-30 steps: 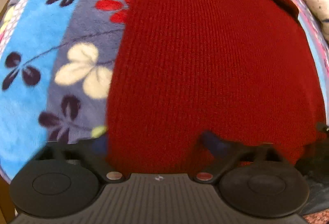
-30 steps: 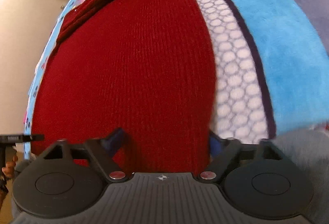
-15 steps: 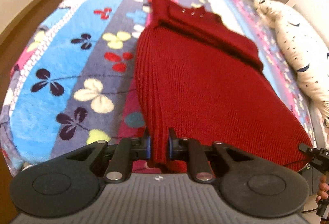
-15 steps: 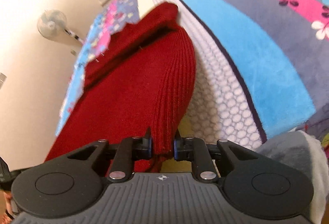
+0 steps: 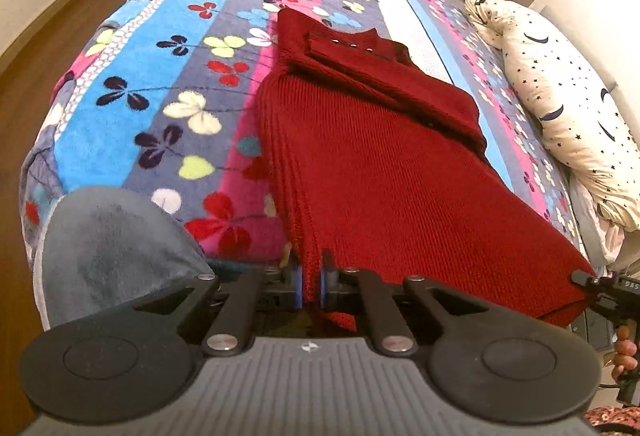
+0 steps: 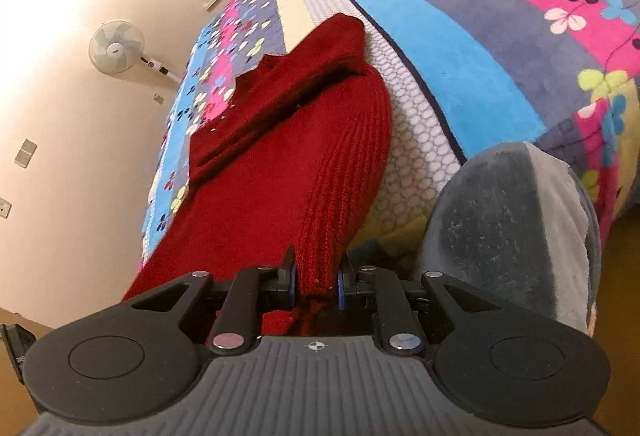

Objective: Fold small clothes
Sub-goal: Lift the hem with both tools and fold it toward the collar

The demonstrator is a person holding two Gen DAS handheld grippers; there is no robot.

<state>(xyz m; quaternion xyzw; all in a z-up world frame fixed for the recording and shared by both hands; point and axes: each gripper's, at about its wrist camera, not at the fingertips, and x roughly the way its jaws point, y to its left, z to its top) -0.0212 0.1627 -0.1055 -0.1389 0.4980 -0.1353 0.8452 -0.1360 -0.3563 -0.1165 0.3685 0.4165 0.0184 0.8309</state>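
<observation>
A: We've come up and back since a second ago: then both wrist views were filled with red knit and our jaws stood wide, now they've clamped on the hem and the whole garment shows.

B: Right. Our left gripper (image 5: 309, 282) is clenched on the left hem corner of the red knit sweater (image 5: 372, 156), and our right gripper (image 6: 316, 276) is pinching the right corner, a thicker bunch of ribbing.

A: The rest of it lies flat on the floral blanket (image 5: 160, 104), sleeves folded across the chest, the star-print pillow (image 5: 560, 96) well apart.

B: So we judge we're starting the bottom-to-top fold. Next we should carry both corners forward together, level, and lay the hem near the collar.
</observation>
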